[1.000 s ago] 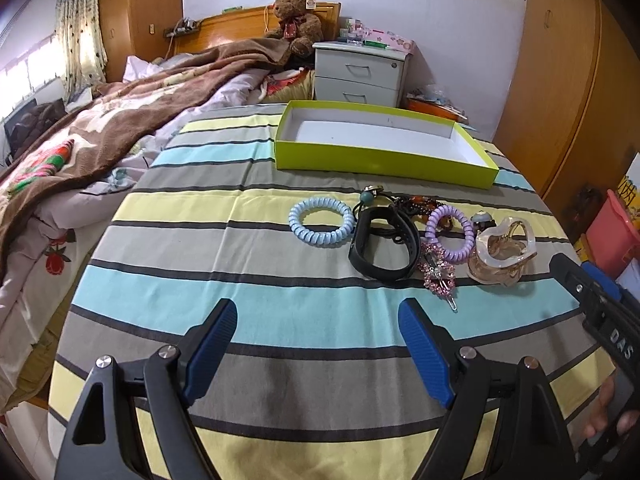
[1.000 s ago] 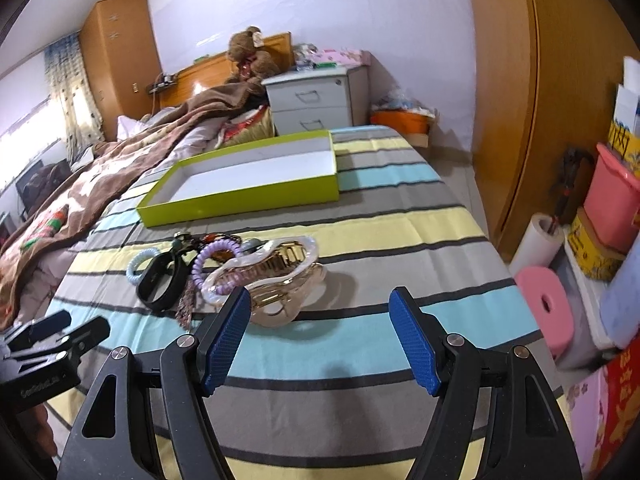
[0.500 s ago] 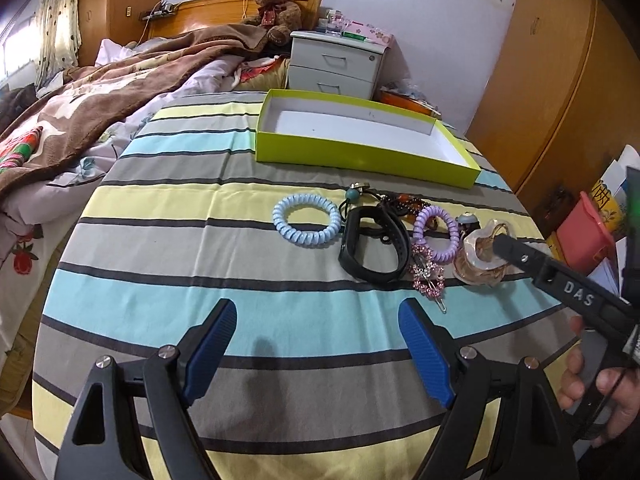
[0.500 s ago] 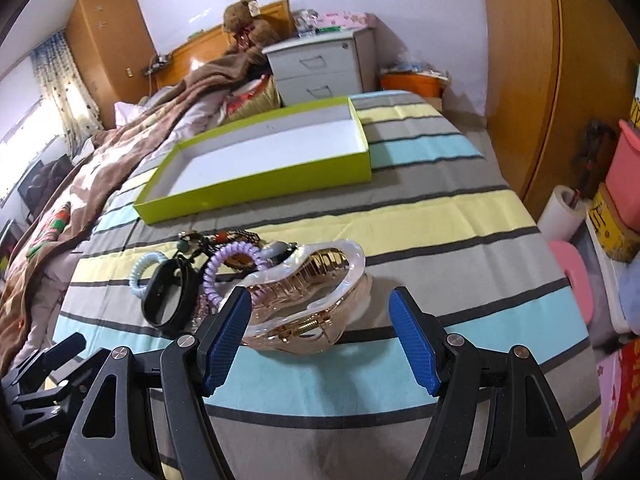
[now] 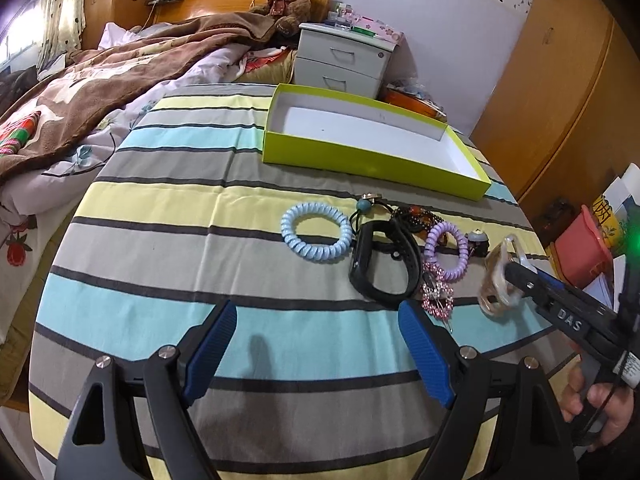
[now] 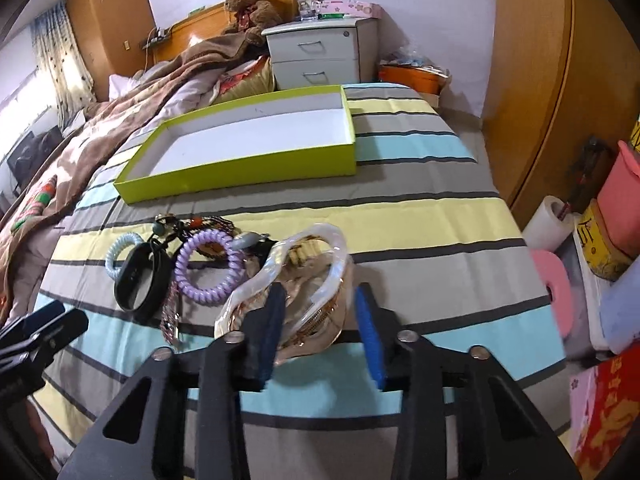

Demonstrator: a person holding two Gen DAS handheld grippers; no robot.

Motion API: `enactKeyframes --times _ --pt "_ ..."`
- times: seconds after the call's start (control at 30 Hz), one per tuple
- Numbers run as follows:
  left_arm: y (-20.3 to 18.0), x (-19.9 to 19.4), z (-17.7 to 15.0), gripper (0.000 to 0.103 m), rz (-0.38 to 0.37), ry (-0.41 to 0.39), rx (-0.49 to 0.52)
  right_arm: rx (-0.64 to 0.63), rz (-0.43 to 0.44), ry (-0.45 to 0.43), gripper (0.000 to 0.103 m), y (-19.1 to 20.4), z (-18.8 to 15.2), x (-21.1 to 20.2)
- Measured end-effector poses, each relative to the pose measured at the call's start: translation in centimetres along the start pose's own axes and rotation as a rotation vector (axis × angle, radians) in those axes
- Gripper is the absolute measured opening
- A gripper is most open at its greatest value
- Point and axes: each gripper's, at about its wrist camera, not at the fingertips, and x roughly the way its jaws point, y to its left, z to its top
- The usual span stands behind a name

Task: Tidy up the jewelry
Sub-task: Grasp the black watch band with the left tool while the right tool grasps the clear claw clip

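A pearly, amber hair claw clip [image 6: 260, 280] lies on the striped cloth between the blue pads of my right gripper [image 6: 320, 320], whose jaws are closing around it; a sliver of gap shows at the right pad. To its left lie a purple coil tie [image 6: 208, 292], a black band [image 6: 132, 276], a rhinestone clip [image 5: 438, 300] and a light blue coil tie [image 5: 316, 250]. Farther back stands the green box [image 5: 360, 160], holding nothing. My left gripper [image 5: 316, 344] is open over bare cloth, short of the pile.
The striped table [image 5: 180, 208] drops off at the right toward pink and red bins [image 6: 624, 200] and a paper roll [image 6: 548, 228]. A bed with a brown blanket [image 5: 100, 92] lies left, and a white nightstand [image 5: 344, 60] stands behind the box.
My right gripper has moved forward over the claw clip and its jaws have narrowed around it. The left gripper's view shifted slightly; its jaws stayed wide.
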Motion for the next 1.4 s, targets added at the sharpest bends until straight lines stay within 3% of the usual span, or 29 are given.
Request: enactKeyframes --times 0.1,0.23,0.4,0.57,0.6,0.63,0.7,0.97,1.07,1.4 --pt "-0.3 0.4 0.3 0.084 -0.003 0.012 0.006 -0.09 -0.05 0.01 0.034 -0.3 0.2 -0.3" --pt "-1.0 0.8 0.5 0.084 0.007 0.018 0.026 -0.139 -0.038 0.036 0.034 -0.2 0.4 -0.1" --pt "-1.4 1.6 0.8 0.084 0.021 0.031 0.029 -0.118 -0.025 0.085 0.034 0.2 0.1 1.2" --pt "-1.3 2.4 0.9 0.084 0.043 0.05 0.02 -0.087 -0.036 0.079 0.034 -0.6 -0.1 1.7" --pt "-1.3 2.6 0.9 0.084 0.048 0.059 0.019 -0.091 -0.04 0.066 0.032 -0.6 -0.2 1.5" --pt "-1.3 2.7 0.8 0.084 0.05 0.062 0.019 -0.097 -0.039 0.052 0.019 -0.6 -0.3 1.3" --pt "-1.4 2.9 0.8 0.084 0.055 0.067 0.02 -0.102 -0.044 0.029 0.016 -0.8 -0.6 1.0" --pt "-2.1 3.4 1.3 0.074 0.053 0.063 0.021 -0.069 -0.011 -0.02 0.016 -2.0 -1.2 -0.3" --pt "-2.5 3.9 1.7 0.066 0.078 0.062 0.035 -0.055 -0.011 -0.038 0.016 -2.2 -1.3 -0.7" --pt "-4.0 5.3 2.3 0.056 0.124 0.049 0.107 -0.062 0.011 -0.043 0.016 -1.8 -1.3 -0.4"
